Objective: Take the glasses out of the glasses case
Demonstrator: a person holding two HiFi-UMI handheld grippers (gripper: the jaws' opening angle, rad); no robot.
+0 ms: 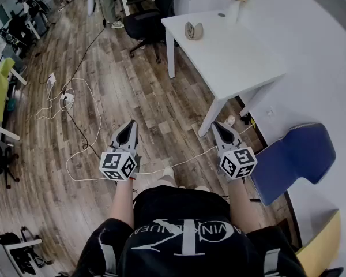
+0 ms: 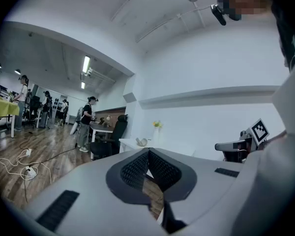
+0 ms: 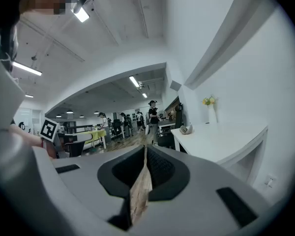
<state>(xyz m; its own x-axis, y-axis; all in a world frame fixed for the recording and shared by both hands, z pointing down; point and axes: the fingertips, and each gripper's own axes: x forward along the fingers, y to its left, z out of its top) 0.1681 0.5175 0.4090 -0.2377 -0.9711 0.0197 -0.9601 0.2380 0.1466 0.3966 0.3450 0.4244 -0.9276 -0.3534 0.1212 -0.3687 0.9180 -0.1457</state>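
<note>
Not at table yet. Both grippers out in front, about level, over wood floor, well apart from case.
- L gripper: jaws meet at tips, nothing btwn them.
- R gripper: jaws fully together, empty too.
- Case: on white table, twd its far-left end in head view. Vase w/ flowers further back.

Step in hand, my read: approach, no reach begun. To do it well:
- Walk up square to table. Mind blue chair on right and cables on floor.
- Open jaws before reaching in, not at the case.
- One gripper steadies case shell, other lifts glasses by bridge or arm, not lens.
- Keep well off vase, which prob. tips easily.

Hard to make out:
- Case tiny in all views. Looks shell-like, maybe ajar; can't confirm.
- Glasses not seen at all, so can't say if inside.
- Feet mostly hidden under torso.
</note>
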